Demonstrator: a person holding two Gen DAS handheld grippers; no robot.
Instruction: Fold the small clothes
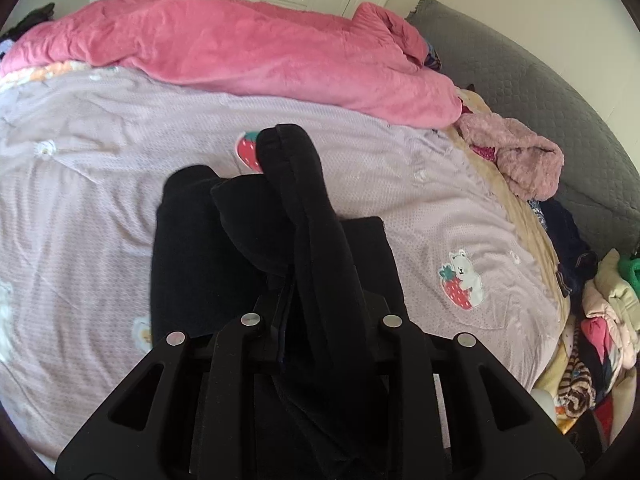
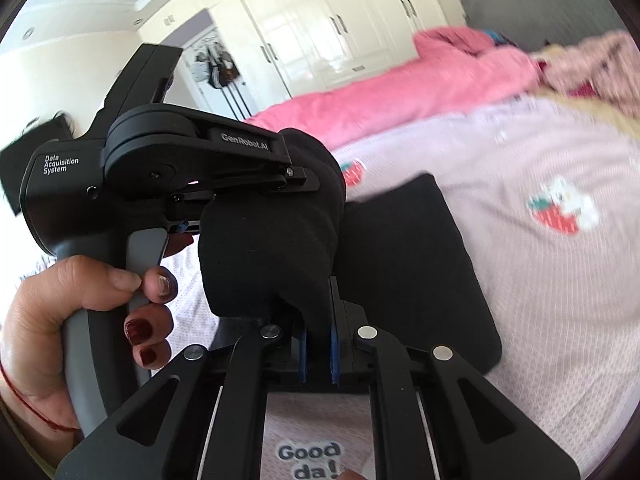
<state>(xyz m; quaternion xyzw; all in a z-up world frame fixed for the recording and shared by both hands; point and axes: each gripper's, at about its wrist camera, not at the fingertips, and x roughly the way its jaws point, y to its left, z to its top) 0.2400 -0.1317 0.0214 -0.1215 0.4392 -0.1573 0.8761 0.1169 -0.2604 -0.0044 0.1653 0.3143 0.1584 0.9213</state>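
Black cloth (image 2: 272, 248) is pinched by both grippers over the bed (image 1: 100, 208).
Left gripper (image 1: 296, 312) and right gripper (image 2: 318, 344) squeeze it; more black cloth lies flat below them.

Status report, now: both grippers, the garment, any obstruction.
Left gripper shut on black garment. Right gripper shut on it too. Garment half lifted off bedspread. Nothing in the way.
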